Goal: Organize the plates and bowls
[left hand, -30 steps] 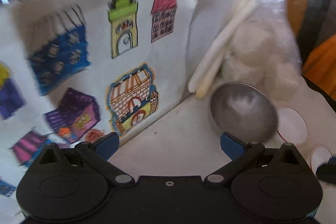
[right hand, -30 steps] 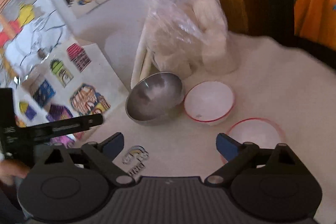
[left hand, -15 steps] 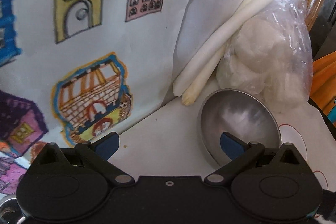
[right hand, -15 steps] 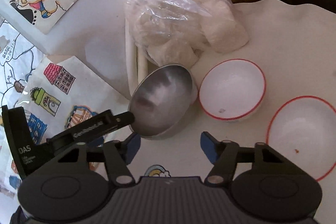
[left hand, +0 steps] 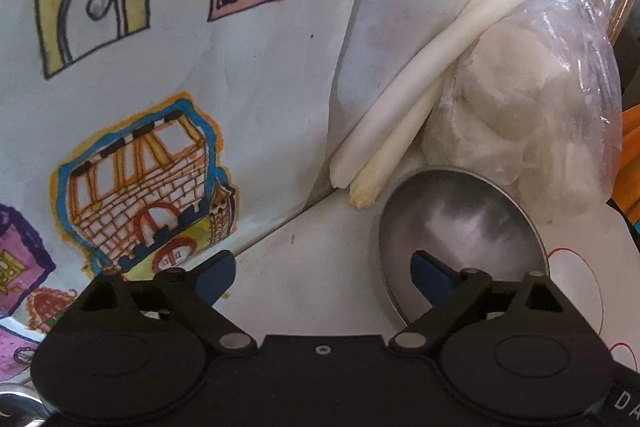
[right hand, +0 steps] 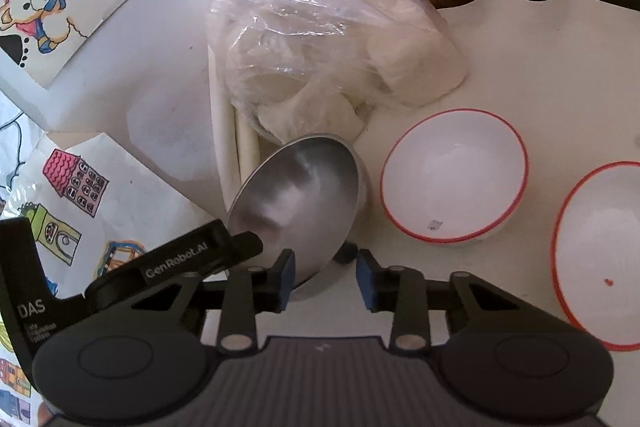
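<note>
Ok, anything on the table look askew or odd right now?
Yes: the steel bowl sits tilted, its far rim propped against the plastic bag of white lumps, not flat on the table. The near white bowl has a dark speck inside, the other a red crumb.

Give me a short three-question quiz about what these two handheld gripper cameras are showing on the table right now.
1. True or false: the left gripper is open.
2. How many white bowls with a red rim stand beside the steel bowl? A) one B) two C) three
3. Fill in: the plastic bag of white lumps lies just behind the ______ bowl.

Key: 1 true: its jaws are wide apart, the right finger over the steel bowl. 2 B: a nearer bowl and a farther bowl. 3 steel. The right gripper straddles that bowl's near rim.
</note>
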The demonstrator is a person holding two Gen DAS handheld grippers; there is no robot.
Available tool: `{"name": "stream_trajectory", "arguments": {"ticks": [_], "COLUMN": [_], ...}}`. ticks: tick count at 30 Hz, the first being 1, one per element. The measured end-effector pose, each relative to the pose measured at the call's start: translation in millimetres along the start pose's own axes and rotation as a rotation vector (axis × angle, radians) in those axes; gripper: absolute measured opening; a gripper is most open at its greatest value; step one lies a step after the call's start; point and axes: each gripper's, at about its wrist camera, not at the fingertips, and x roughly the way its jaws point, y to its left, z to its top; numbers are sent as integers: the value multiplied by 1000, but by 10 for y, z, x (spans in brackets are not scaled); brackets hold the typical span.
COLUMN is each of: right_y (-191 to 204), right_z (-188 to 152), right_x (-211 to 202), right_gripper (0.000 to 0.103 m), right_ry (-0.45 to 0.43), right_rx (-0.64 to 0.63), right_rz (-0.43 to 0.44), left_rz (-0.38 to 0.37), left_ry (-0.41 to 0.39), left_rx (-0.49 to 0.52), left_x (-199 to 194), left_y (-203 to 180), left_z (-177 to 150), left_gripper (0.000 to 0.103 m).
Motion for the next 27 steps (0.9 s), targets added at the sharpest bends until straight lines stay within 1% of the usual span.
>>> {"name": "stream_trajectory", "arguments": {"ticks": [4, 7, 10, 12, 13, 16, 18, 19, 20, 23, 27], "right_y": [-21, -47, -69, -81, -82, -91, -92, -94, -99, -118, -132], "right_z": [25, 58, 82, 90, 95, 97, 101, 102, 100, 82, 30], "right_x": [37, 57, 85, 95, 102, 102, 99, 96, 93, 76, 23], "right_gripper": [34, 33, 32, 32, 32, 30, 29, 29, 28, 26, 24], "right_ry": [-1, 1, 4, 8, 9, 9, 12, 14, 17, 30, 49], "right_rx": [6, 4, 8, 11, 12, 13, 10, 6, 2, -10, -37], "right_rz": [-4, -6, -8, -6, -7, -4, -1, 2, 8, 10, 8], "left_rz": [-15, -12, -19, -51, -67, -80, -99, -108, -120, -120, -135], "left_ry": [17, 4, -2, 2, 7, 12, 16, 20, 23, 25, 36], "left_rx": [-18, 0, -1, -1, -8, -1, 5, 6, 7, 23, 11], "left_x": [104, 132, 165, 169, 170, 177, 177, 175, 177, 122, 47], "left_y": [-16, -55, -61, -30, -32, -77, -104, -114, -120, -142, -117], "left_z": [12, 27, 48, 54, 58, 51, 43, 38, 23, -27, -89], "left_gripper": [88, 77, 65, 51, 48, 39, 26, 21, 13, 13, 12]}}
